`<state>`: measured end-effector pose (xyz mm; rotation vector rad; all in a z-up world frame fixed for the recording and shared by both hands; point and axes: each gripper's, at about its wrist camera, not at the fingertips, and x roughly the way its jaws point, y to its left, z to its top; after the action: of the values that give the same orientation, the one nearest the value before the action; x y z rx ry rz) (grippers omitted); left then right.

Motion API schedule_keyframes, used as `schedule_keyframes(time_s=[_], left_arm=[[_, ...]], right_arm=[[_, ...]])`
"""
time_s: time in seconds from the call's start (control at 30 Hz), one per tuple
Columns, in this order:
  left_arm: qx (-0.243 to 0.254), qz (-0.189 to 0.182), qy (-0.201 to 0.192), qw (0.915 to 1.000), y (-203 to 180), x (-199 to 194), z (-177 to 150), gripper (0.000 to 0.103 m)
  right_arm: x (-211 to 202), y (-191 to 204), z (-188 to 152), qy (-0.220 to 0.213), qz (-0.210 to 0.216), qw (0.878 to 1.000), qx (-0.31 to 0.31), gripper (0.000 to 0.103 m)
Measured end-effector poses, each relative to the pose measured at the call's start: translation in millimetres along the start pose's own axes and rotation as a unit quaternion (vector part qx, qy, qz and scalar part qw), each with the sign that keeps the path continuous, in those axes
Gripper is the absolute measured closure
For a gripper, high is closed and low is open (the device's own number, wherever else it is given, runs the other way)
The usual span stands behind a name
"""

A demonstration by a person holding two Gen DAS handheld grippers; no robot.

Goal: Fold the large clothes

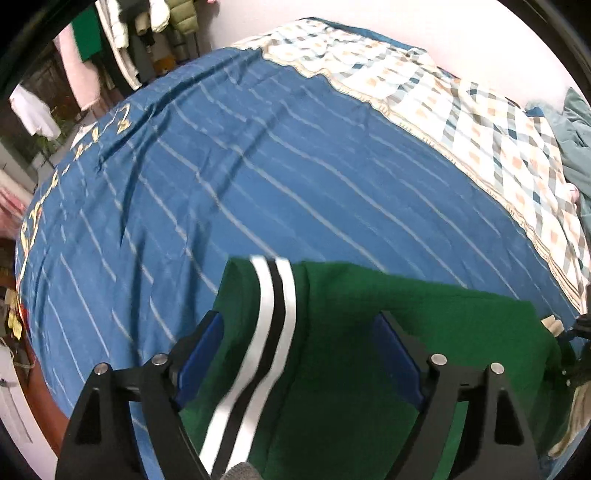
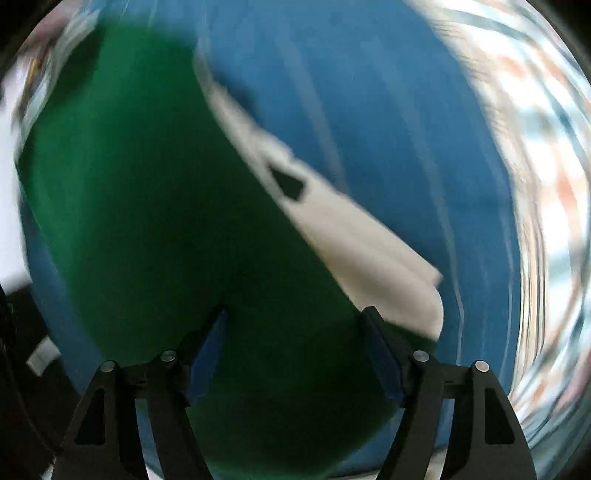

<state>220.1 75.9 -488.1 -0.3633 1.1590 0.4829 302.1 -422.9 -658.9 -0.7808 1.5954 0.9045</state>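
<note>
**Green garment on the bed, both hand-held grippers spread above it**

A green garment (image 1: pixel 369 350) lies on the near part of a bed covered by a blue sheet with thin pale stripes (image 1: pixel 221 177). One part of the garment carries a white-black-white band (image 1: pixel 266 332) that runs toward the camera. Farther back on the bed a checked quilt (image 1: pixel 461 122) is bunched along the sheet's far edge, and a row of clothes hangs (image 1: pixel 147 33) against the wall beyond.

The left hand-held gripper (image 1: pixel 297 332) points steeply down over the garment. Its blue pads stand well apart, with the striped band and green cloth showing between them; neither pad presses on the fabric.

The right wrist view is heavily smeared. The right hand-held gripper (image 2: pixel 295 328) also looks down on the green cloth, jaws spread wide and nothing pinched between them. Beside the green there is a white panel of fabric (image 2: pixel 351 236) with a dark patch on it; I cannot tell whether it belongs to the garment.
</note>
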Motion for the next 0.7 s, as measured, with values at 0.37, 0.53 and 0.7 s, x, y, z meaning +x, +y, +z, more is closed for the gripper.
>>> schedule_keyframes(time_s=[0.37, 0.53, 0.7], left_arm=[[-0.034, 0.010, 0.024, 0.9991, 17.0, 5.8, -23.3, 0.020], [-0.018, 0.030, 0.025, 0.9991, 6.7, 14.7, -26.6, 0.020], [0.001, 0.074, 0.052, 0.9959, 8.6, 44.4, -39.6, 0.020]], right_arm=[[-60.0, -110.2, -65.5, -0.151, 0.174, 0.911, 0.342, 0.041], [-22.0, -127.2, -72.0, -0.128, 0.161, 0.892, 0.402, 0.040], [-33.7, -107.1, -90.7, -0.237, 0.121, 0.859, 0.437, 0.089]])
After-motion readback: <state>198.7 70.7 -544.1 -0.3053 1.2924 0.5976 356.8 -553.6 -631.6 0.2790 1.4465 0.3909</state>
